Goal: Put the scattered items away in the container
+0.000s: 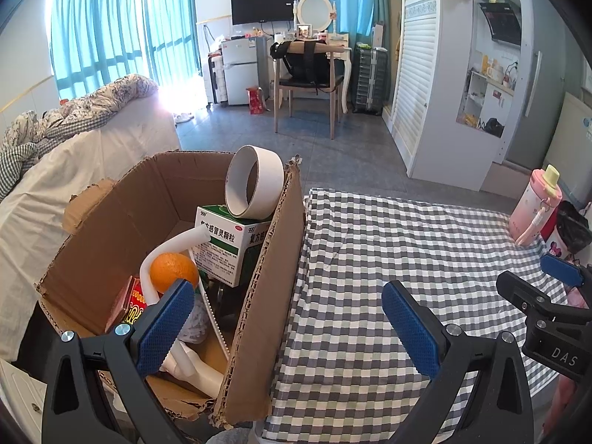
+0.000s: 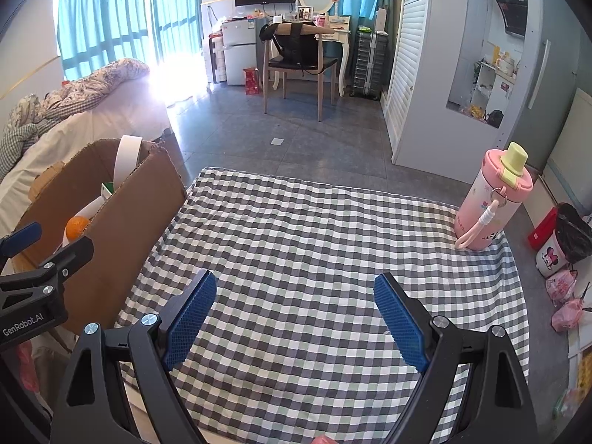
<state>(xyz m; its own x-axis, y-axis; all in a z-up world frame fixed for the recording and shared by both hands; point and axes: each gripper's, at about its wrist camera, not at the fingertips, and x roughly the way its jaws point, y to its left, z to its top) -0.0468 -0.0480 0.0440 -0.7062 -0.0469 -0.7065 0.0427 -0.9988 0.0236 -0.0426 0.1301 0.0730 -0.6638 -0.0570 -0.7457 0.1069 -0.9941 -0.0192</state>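
Observation:
An open cardboard box (image 1: 122, 218) stands at the left edge of the checked tablecloth (image 1: 407, 251). Inside it are an orange (image 1: 173, 271), a green-and-white medicine box (image 1: 225, 244), a white tape roll (image 1: 253, 187), a white curved tube (image 1: 168, 249) and a red packet (image 1: 133, 305). My left gripper (image 1: 288, 318) is open and empty, straddling the box's right wall. My right gripper (image 2: 294, 314) is open and empty above the cloth. The box (image 2: 122, 222) and orange (image 2: 76, 227) also show in the right wrist view. A pink bottle (image 2: 490, 199) stands at the cloth's far right.
The pink bottle (image 1: 536, 205) shows at the right in the left wrist view. A bed (image 1: 74, 140) lies left of the box. A chair (image 2: 299, 63), fridge, suitcase and wardrobe stand beyond the table. A small bin (image 2: 562, 240) and bags sit on the floor at right.

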